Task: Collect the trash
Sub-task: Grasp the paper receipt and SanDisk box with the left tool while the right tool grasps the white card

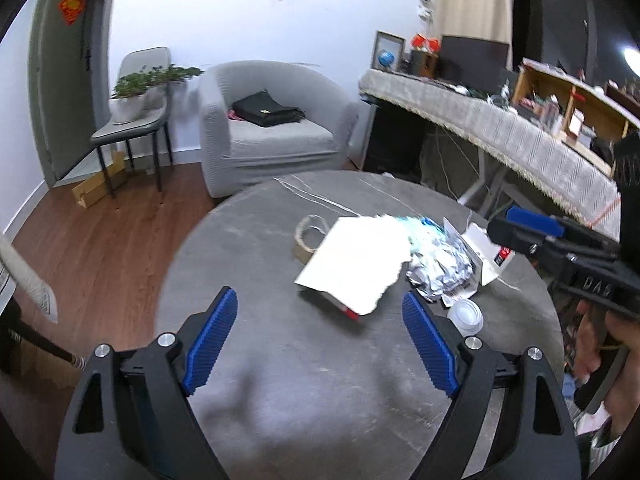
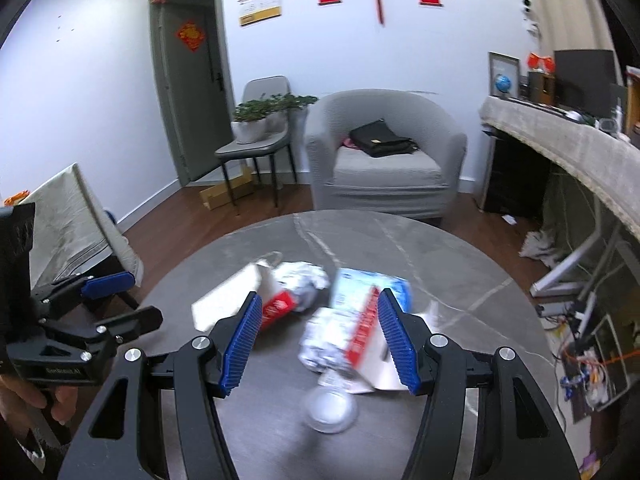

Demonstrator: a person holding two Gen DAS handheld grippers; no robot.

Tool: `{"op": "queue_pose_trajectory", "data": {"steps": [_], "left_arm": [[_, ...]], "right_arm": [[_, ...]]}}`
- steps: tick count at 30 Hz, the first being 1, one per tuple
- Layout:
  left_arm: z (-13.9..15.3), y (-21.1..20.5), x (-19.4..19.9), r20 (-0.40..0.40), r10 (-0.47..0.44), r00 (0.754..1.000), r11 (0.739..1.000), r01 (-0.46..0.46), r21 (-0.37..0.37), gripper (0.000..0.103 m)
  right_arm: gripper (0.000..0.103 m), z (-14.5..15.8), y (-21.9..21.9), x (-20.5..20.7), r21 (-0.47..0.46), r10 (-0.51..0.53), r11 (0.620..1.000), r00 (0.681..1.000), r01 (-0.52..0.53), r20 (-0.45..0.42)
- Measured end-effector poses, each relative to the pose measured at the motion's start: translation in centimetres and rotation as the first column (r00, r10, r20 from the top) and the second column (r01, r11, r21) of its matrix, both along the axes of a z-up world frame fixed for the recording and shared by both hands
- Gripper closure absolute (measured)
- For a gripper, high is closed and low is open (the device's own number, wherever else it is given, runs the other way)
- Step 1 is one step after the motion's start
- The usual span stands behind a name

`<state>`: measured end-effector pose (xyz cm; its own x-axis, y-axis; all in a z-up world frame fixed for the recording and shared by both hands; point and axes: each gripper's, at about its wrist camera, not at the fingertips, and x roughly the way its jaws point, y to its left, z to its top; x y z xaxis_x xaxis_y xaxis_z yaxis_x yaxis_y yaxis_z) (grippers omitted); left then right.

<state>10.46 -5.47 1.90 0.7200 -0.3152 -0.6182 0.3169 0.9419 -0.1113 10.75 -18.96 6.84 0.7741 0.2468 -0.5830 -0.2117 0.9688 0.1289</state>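
Observation:
A heap of trash lies on the round grey table [image 1: 280,380]. It holds a white paper bag [image 1: 356,264] with a rope handle, crumpled silver foil [image 1: 440,264], a white and red carton [image 1: 490,254] and a clear plastic cup [image 1: 466,316]. My left gripper [image 1: 320,304] is open just short of the bag, nothing between its blue pads. In the right wrist view my right gripper [image 2: 319,300] stands open over the carton [image 2: 368,344], the foil [image 2: 316,344] and a blue and white packet [image 2: 360,286]. The cup [image 2: 330,408] lies nearest, blurred. Neither gripper touches anything.
A grey armchair [image 2: 384,168] with a black bag stands beyond the table, beside a chair with potted plants [image 2: 256,128]. A long cloth-covered counter [image 1: 500,128] runs along the right. The other gripper shows at each view's edge: right gripper [image 1: 516,226], left gripper [image 2: 128,300].

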Motion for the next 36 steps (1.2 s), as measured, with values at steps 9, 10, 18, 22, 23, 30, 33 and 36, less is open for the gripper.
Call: {"op": "queue_pose_trajectory", "data": {"steps": [9,10,18,22,23,30,33,36], "left_arm": [[-2.7,-3.7,2.2,-0.015,-0.029,0.999,0.994,0.03,0.1,0.015],[-2.8,-3.9,2.4,-0.014,-0.024,1.0,0.994,0.025,0.106,0.015],[-3.3,-4.8,3.9,-0.004,-0.01,1.0,0.993,0.01,0.121,0.021],[-3.5,-5.1,4.4,-0.011,-0.003,1.0,0.993,0.005,0.117,0.025],[-3.5,-5.0,4.6,-0.013,-0.001,1.0,0.993,0.002,0.115,0.027],[-3.7,-5.0,5.5,-0.034,0.005,0.999,0.995,-0.002,0.098,0.04],[-3.7,-4.7,5.7,-0.042,0.003,0.999,0.997,0.0,0.078,0.043],[-3.7,-4.7,5.6,-0.042,0.001,0.999,0.997,0.002,0.074,0.046]], "right_arm": [[0.042,-2.0,-5.7,0.7,0.09,-0.076,0.993,0.994,0.082,-0.076],[0.042,-2.2,-6.0,0.7,0.101,-0.08,0.991,0.993,0.089,-0.087],[0.042,-4.6,-6.7,2.0,0.194,-0.063,0.976,0.98,0.101,-0.189],[0.042,-5.2,-6.5,2.6,0.219,-0.075,0.968,0.974,0.122,-0.214],[0.042,-5.3,-6.6,2.7,0.23,-0.075,0.965,0.973,0.126,-0.219],[0.053,-6.4,-6.3,3.7,0.288,-0.072,0.945,0.96,0.152,-0.271],[0.058,-6.6,-5.9,4.1,0.304,-0.069,0.94,0.957,0.157,-0.281],[0.068,-6.6,-5.7,4.3,0.319,-0.055,0.937,0.961,0.144,-0.272]]}}
